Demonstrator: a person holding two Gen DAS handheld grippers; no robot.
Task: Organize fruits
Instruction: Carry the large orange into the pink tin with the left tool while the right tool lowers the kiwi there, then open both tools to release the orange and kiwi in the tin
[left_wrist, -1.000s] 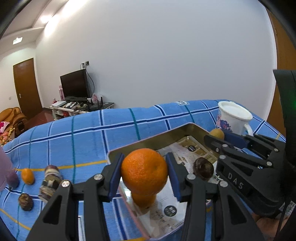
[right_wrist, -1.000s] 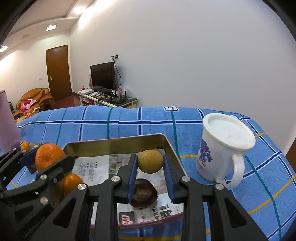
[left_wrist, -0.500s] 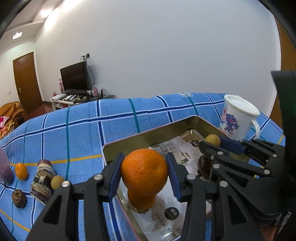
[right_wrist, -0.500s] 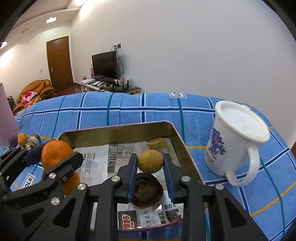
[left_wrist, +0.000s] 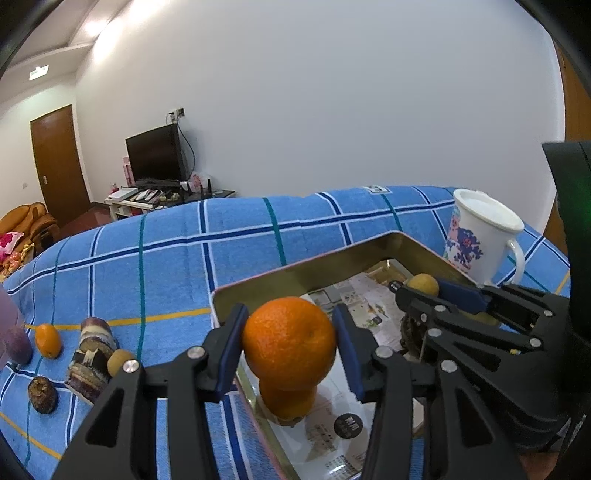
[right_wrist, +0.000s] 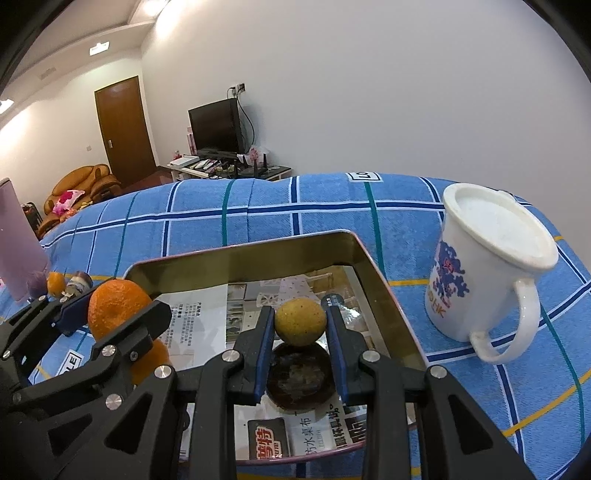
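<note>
Left tool (left_wrist: 288, 343): pads around large orange (left_wrist: 289, 341), jaws just easing wider, right pad showing a sliver of gap; second orange (left_wrist: 288, 400) directly below in gold tray (left_wrist: 295, 273). Right tool (right_wrist: 300, 325): clamped on small yellow-brown fruit (right_wrist: 300, 321), dark wrinkled fruit (right_wrist: 299, 376) beneath on newspaper lining (right_wrist: 199, 310). White mug (right_wrist: 491, 273) right of the tray.

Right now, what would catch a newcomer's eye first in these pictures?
The bright orange between the left gripper pads, held over the paper-lined metal tray above a second orange. Beside it, the right gripper pinches a small yellow fruit over a dark brown one. A white mug stands right of the tray.
</note>
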